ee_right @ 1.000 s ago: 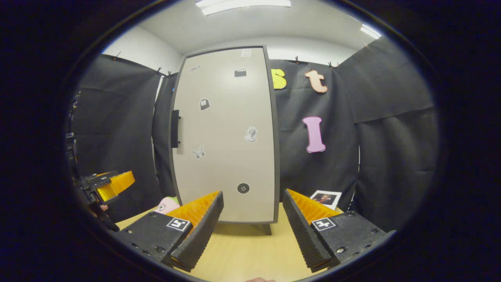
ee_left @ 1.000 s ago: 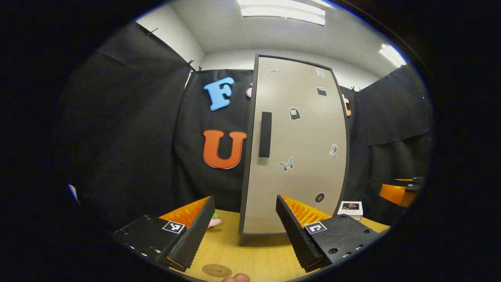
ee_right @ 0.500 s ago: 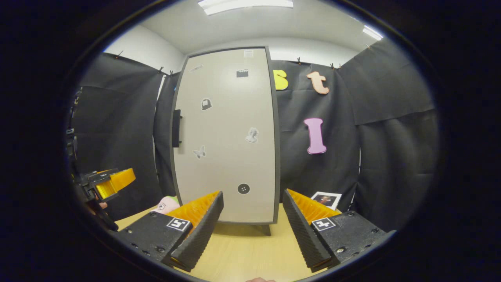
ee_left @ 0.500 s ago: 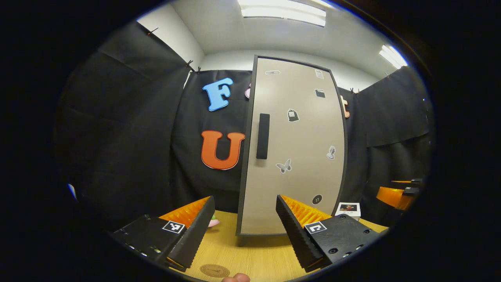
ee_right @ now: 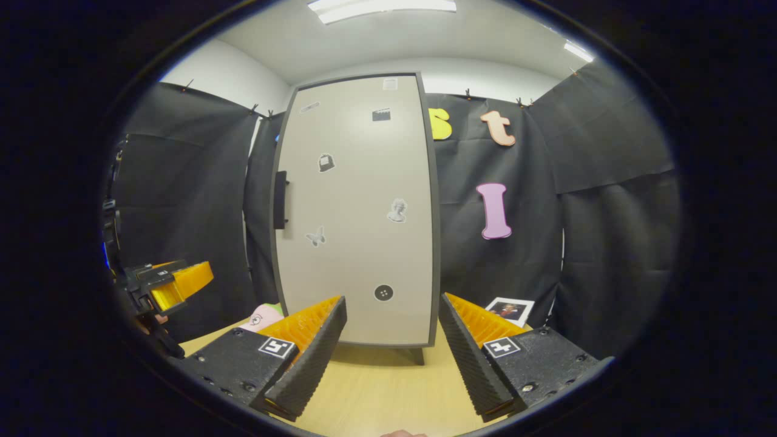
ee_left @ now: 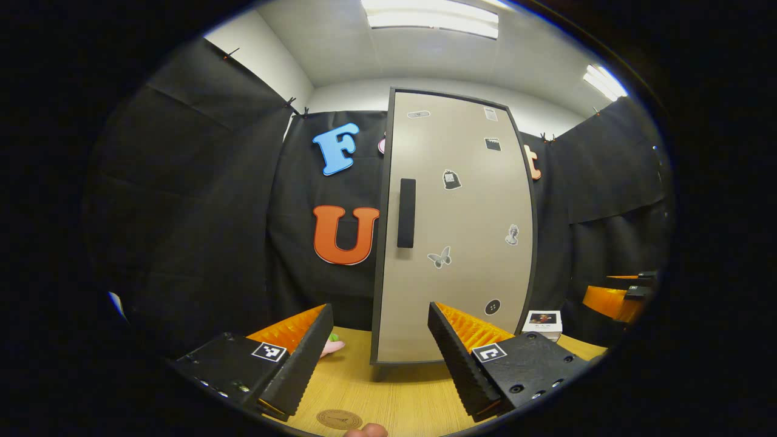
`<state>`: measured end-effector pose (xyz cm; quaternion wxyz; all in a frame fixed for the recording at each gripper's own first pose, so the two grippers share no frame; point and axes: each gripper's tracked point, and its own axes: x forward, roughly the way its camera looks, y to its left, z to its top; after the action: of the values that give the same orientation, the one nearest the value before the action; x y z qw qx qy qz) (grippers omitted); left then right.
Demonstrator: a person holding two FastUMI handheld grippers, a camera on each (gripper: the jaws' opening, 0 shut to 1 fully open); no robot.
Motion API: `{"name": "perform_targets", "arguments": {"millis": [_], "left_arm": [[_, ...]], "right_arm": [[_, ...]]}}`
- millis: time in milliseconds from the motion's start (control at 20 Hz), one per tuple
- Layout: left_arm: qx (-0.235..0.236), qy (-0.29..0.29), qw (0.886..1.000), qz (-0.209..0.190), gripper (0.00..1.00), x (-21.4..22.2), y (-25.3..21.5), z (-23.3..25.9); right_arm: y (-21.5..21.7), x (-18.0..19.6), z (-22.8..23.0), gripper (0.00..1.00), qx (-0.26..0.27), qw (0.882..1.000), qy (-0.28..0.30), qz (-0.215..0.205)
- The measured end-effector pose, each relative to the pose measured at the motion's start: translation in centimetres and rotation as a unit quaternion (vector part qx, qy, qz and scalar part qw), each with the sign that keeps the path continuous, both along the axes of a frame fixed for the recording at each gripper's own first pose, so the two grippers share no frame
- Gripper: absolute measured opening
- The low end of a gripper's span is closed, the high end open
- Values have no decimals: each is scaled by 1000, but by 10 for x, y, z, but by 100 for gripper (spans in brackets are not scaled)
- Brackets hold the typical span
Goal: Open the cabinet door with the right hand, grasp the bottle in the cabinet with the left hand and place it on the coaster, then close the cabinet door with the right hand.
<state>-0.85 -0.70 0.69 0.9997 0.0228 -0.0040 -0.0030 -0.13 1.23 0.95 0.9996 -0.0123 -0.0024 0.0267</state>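
A tall beige cabinet (ee_left: 461, 230) with a dark frame stands on the wooden table, its door closed and dotted with stickers. A black vertical handle (ee_left: 406, 212) sits on the door's left edge; in the right gripper view the cabinet (ee_right: 358, 212) and its handle (ee_right: 280, 199) appear left of centre. A round brown coaster (ee_left: 339, 419) lies on the table in front. My left gripper (ee_left: 376, 321) is open, short of the door. My right gripper (ee_right: 393, 312) is open too, facing the door's lower half, and shows at the right edge of the left gripper view (ee_left: 619, 294). The bottle is hidden behind the door.
A small white box with a picture (ee_left: 543, 321) stands right of the cabinet, seen again as the picture box (ee_right: 511, 309). A pink toy (ee_right: 262, 317) lies at the cabinet's left. A fingertip (ee_left: 366, 431) pokes in at the bottom. Bare wooden table (ee_right: 388, 388) lies ahead.
Both views have drifted slightly: the cabinet sits a touch lower and more to the right in the right gripper view. Both grippers stay open and the door stays closed.
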Motion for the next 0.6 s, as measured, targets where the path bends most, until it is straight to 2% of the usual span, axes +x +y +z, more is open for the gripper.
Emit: {"name": "perform_targets", "arguments": {"millis": [250,450,600], "left_arm": [[4,1,1000,1,95,-6,0,-1],[13,-5,1000,7,95,-15,0,0],[11,-4,1000,3,95,-19,-4,0]], "right_arm": [[31,19,41,98,-11,998,-21,64],[69,50,75,98,4,991,-14,131],[95,79,100,98,-15,986,-25,164]]}}
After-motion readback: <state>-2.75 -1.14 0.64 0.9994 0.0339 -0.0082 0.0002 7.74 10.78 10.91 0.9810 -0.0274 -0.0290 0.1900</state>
